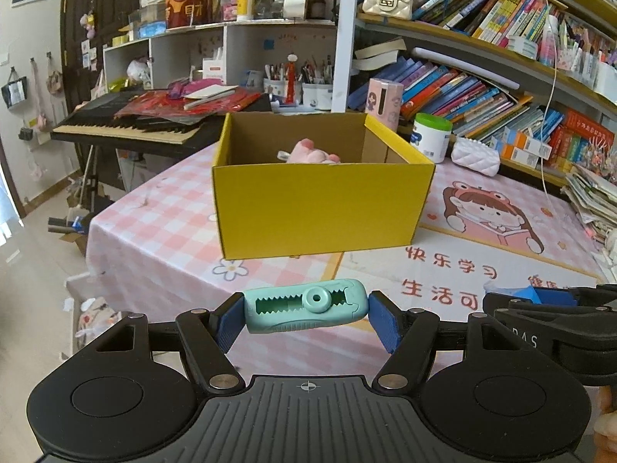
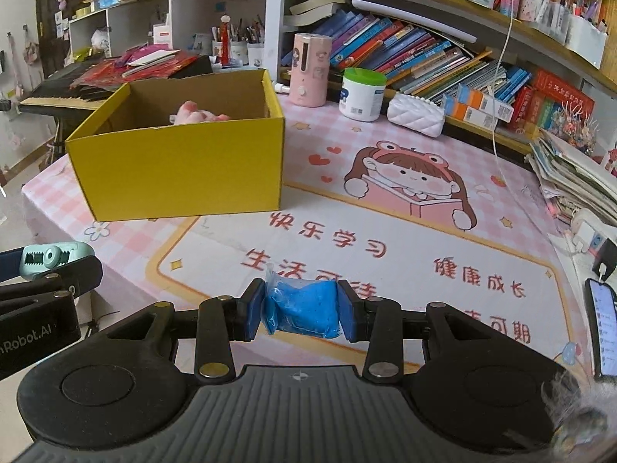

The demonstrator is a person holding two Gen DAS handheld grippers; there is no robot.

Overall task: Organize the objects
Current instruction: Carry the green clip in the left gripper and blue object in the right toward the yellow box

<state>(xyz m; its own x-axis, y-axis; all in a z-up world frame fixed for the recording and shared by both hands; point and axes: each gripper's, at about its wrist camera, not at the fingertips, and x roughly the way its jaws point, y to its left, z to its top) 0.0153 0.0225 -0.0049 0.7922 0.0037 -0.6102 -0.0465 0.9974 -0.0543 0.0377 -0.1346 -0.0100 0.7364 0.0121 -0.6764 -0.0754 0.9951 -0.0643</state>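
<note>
Two grippers up, both loaded, both short of box (image 1: pixel 320 208).
Left gripper (image 1: pixel 306 320): clamped on teal clip (image 1: pixel 306 306), pads pressing both ends, clip lying crosswise between fingers. Held above the pink mat (image 1: pixel 162 231), directly in front of box's near wall.
Right gripper (image 2: pixel 300 314): closed on blue bag (image 2: pixel 302 310), squeezed tight between pads. Held above mat's red lettering, in front of box and off its right corner.
Box: yellow, open top, standing on mat. Pink toy (image 1: pixel 312 152) already inside, near back wall.
Right of box, toward the shelf: pink bottle (image 2: pixel 310 71), white tub (image 2: pixel 362 94) with green lid, white purse (image 2: pixel 414 114).
Behind box: keyboard (image 1: pixel 127 123), well apart.
Far right of box, at mat edge: phone (image 2: pixel 603 332), screen lit.
</note>
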